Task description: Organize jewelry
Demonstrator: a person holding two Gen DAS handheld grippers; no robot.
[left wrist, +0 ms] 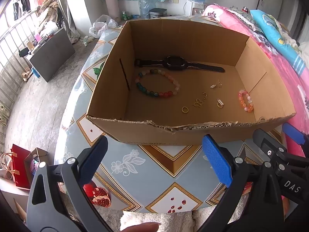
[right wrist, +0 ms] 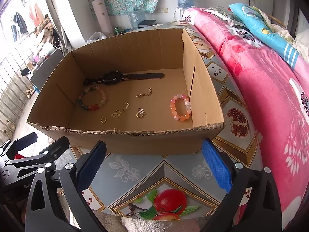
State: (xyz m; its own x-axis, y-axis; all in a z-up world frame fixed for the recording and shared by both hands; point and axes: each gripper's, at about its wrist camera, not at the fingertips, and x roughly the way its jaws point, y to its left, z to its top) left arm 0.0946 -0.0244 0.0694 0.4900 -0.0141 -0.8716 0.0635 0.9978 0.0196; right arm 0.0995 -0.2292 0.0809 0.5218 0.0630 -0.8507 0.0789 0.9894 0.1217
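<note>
The jewelry lies loose on the floor of an open cardboard box (right wrist: 123, 141), ahead of and beyond both grippers. Counted: one black watch (right wrist: 114, 76) along the far wall, two bead bracelets, and five small gold pieces. The multicoloured bracelet (right wrist: 92, 98) sits ahead and to the left of the right gripper (right wrist: 154, 164); the pink and orange bracelet (right wrist: 180, 107) sits ahead and to the right, close against the box's right wall. Between them are a short chain with a clasp (right wrist: 144, 93), a plain ring (right wrist: 103, 120), a butterfly charm (right wrist: 116, 114), a small chain bit (right wrist: 126, 106) and a charm on a ring (right wrist: 140, 113).

Both grippers hover over the patterned tablecloth (right wrist: 146, 174) on the near side of the box, jaws spread wide and holding nothing; the left gripper (left wrist: 154, 160) is beside the right one.

As a judgement, everything visible is already in the box, spaced apart, so the sorting looks nearly or fully done. No piece shows outside it.
</note>
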